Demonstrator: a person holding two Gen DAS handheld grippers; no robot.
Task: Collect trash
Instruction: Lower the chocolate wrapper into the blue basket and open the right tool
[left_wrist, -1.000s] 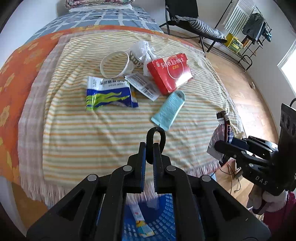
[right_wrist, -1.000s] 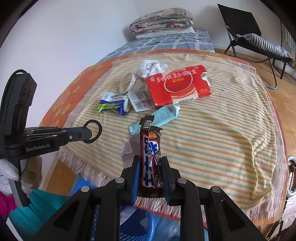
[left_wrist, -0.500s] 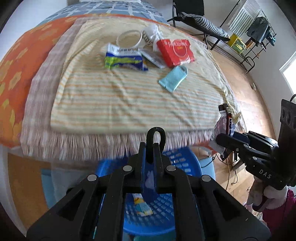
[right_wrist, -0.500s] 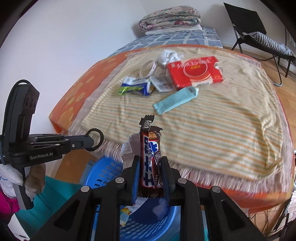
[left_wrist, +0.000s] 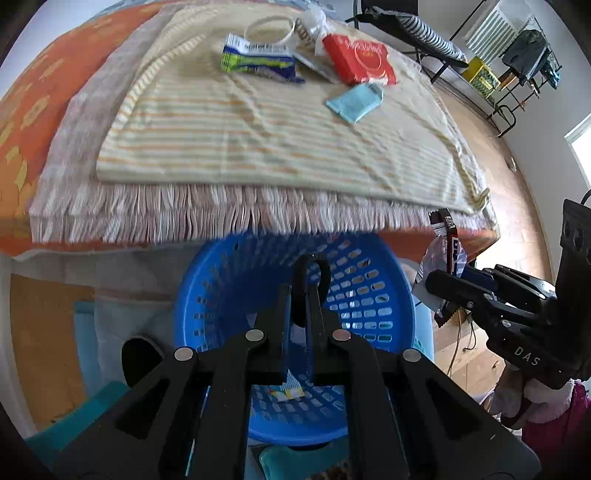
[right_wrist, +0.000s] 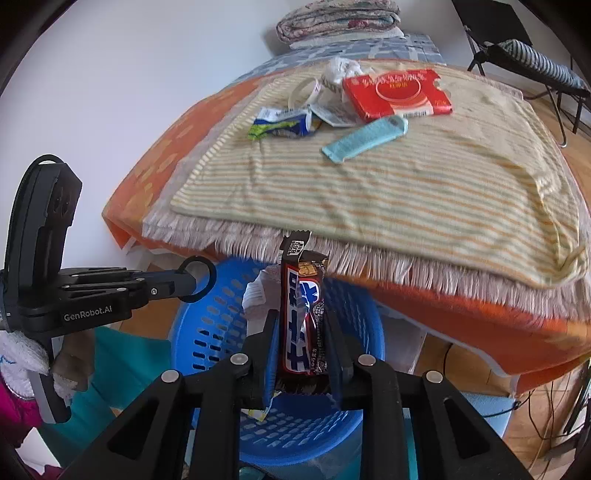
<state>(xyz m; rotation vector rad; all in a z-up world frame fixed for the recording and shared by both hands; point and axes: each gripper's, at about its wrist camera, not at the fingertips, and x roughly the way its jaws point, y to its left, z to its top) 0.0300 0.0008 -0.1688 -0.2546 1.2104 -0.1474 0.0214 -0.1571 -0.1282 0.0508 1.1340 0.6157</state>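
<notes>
Trash half gathered, with both tools over the basket and several pieces left on the bed.

Through the left wrist view we see our left tool (left_wrist: 301, 291) with its fingers pressed together and empty above the blue basket (left_wrist: 229, 280), where a small wrapper (left_wrist: 287, 393) already lies on the bottom; on the striped blanket (left_wrist: 258, 147) we count a blue-and-green packet (left_wrist: 258, 62), a red box (left_wrist: 358, 64), a pale blue sleeve (left_wrist: 354, 101), a white ring (left_wrist: 269, 29) and crumpled plastic beside it, all still to fetch. Through the right wrist view we see our right tool (right_wrist: 299, 332) over the basket rim, its jaws opening around the upright chocolate bar wrapper (right_wrist: 301, 317), which still stands between the pads with a paler scrap behind it; we judge this piece is about to drop.
</notes>
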